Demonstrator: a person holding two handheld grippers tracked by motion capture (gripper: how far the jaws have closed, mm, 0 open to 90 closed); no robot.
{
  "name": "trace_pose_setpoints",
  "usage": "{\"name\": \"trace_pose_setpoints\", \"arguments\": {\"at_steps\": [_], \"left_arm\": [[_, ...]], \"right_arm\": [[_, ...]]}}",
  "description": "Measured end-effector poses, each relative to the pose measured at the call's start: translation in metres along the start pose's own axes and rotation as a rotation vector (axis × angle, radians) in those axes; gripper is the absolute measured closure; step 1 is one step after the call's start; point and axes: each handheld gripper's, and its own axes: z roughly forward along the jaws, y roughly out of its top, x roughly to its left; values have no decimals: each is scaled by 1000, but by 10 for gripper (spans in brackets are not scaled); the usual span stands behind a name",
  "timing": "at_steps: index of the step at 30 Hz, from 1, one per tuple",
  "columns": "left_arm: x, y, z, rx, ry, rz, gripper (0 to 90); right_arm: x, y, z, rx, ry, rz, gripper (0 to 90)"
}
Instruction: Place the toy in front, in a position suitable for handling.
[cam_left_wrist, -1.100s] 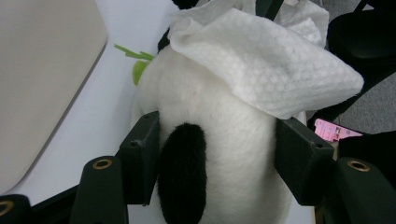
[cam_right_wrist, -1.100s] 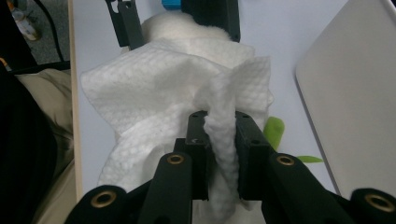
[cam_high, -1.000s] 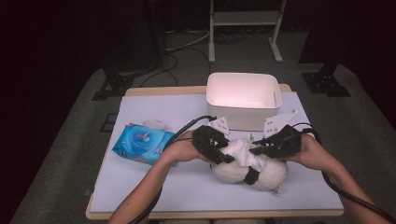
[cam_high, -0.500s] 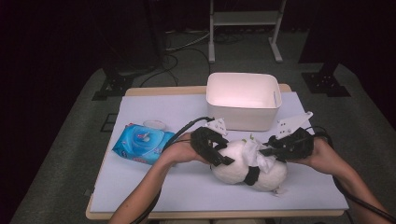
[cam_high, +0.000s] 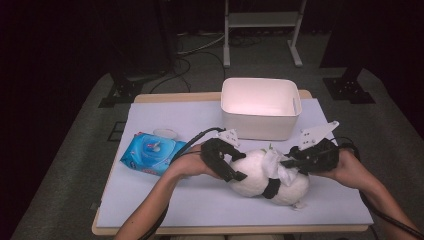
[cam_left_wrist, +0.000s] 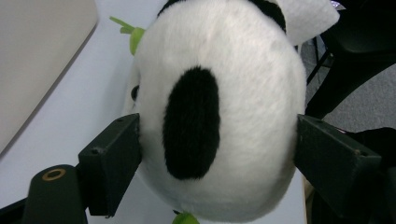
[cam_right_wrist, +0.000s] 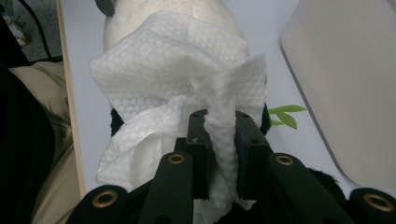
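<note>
Left tool (cam_high: 227, 161): jaws just been opening, now wide, panda toy's (cam_high: 260, 172) head between pads, grip likely easing. Right tool (cam_high: 300, 161) clamped narrow on wet wipe (cam_right_wrist: 187, 79), shifted rightward along toy on surface (cam_high: 175, 195). We judge wiping underway. We count: one toy, one wipe, one wipe pack (cam_high: 152, 152), one tub (cam_high: 260, 107).

White plush panda (cam_high: 260, 172), black patches; white wipe (cam_right_wrist: 177, 70)
</note>
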Motion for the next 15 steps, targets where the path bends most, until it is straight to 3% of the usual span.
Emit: {"name": "trace_pose_setpoints", "arguments": {"at_steps": [10,15], "left_arm": [[-1,-7,4,37,1,-5,119],[0,-9,6,29,-10,-15,113]], "right_arm": [[0,-6,-2,-14,-7,13,777],[-1,-10,-5,-17,-7,25,777]]}}
